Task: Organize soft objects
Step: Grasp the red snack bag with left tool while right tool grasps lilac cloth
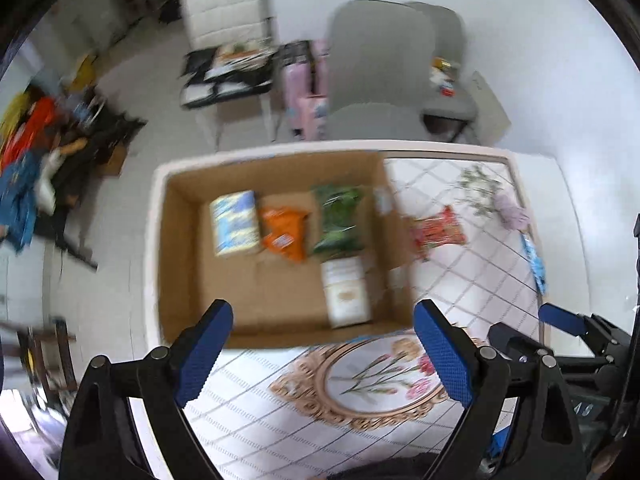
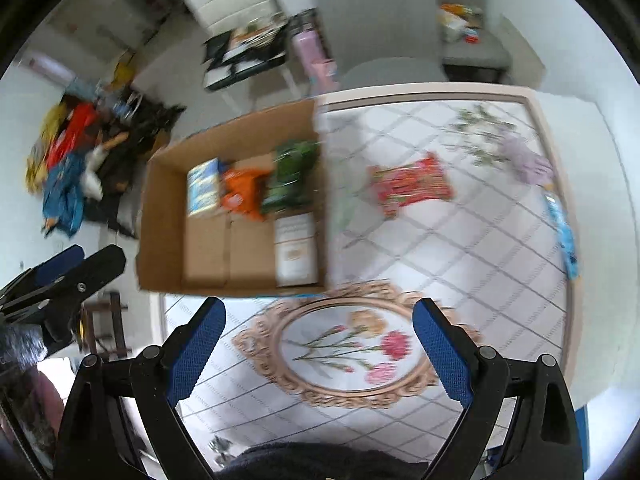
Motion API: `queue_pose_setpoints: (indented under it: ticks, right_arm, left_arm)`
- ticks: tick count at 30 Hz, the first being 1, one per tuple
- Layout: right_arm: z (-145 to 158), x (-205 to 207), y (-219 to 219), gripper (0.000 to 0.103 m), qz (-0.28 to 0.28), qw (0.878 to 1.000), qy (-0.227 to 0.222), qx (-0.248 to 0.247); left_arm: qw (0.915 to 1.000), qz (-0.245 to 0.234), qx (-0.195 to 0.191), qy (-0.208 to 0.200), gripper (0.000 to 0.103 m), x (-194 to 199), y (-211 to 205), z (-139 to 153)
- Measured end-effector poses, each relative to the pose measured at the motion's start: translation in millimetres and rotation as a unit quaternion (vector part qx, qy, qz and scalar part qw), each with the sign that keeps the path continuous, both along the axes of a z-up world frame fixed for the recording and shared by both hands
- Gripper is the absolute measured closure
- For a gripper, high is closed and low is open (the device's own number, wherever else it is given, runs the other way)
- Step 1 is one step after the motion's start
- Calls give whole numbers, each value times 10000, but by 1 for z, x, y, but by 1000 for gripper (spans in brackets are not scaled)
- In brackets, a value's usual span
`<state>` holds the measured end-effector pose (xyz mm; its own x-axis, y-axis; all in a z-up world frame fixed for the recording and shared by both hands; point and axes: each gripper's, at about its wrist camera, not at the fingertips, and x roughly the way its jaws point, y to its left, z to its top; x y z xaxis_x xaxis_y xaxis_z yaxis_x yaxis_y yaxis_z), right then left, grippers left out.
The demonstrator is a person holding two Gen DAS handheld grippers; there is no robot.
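Note:
An open cardboard box (image 1: 184,240) (image 2: 160,208) sits at the table's far left. It holds a blue-yellow pack (image 1: 235,223), an orange packet (image 1: 285,234), a green packet (image 1: 340,220) and a white pack (image 1: 346,292). A red packet (image 1: 438,232) (image 2: 412,184), a lilac soft item (image 1: 510,208) (image 2: 528,158) and a light-blue packet (image 1: 534,260) (image 2: 562,232) lie on the tablecloth to the right of the box. My left gripper (image 1: 324,328) is open and empty above the box's near edge. My right gripper (image 2: 320,328) is open and empty over the flower print.
The table (image 2: 472,264) has a diamond-pattern cloth with a flower medallion (image 2: 344,344). Grey chairs (image 1: 380,76) stand behind the table. A pile of clothes (image 1: 36,160) lies on the floor at left. The other gripper shows at each view's side.

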<state>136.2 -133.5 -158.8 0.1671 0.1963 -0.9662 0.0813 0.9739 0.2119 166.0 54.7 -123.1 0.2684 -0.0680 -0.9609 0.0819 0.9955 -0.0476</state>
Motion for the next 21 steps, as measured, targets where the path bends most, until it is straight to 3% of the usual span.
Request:
queue_pose_setpoints:
  ticks: [6,9,13,17,21]
  right_arm:
    - [-22,15,-131,6,-858,9950,312,-408]
    - [-49,26,-192,6,-1148,9892,636,-653]
    - [-99,43,-259,6,-1319,9797,1229,-880]
    - [-145,59,-296,6,-1315,9716,1697,-998]
    - [-193,74,-321,6,-1282,9653,2044,-993]
  left_arm:
    - [9920,-1166,372,319,10,58,-120,-36]
    - [9765,-1875,817,673,11,94,-187,-81]
    - [9514,-2421,1317,1377,10,127,-240,-154]
    - [9250,-2660,1833,2001,10,142,-266,-225]
    - [9062,-2702,1925,2621,10,146,-268,-278]
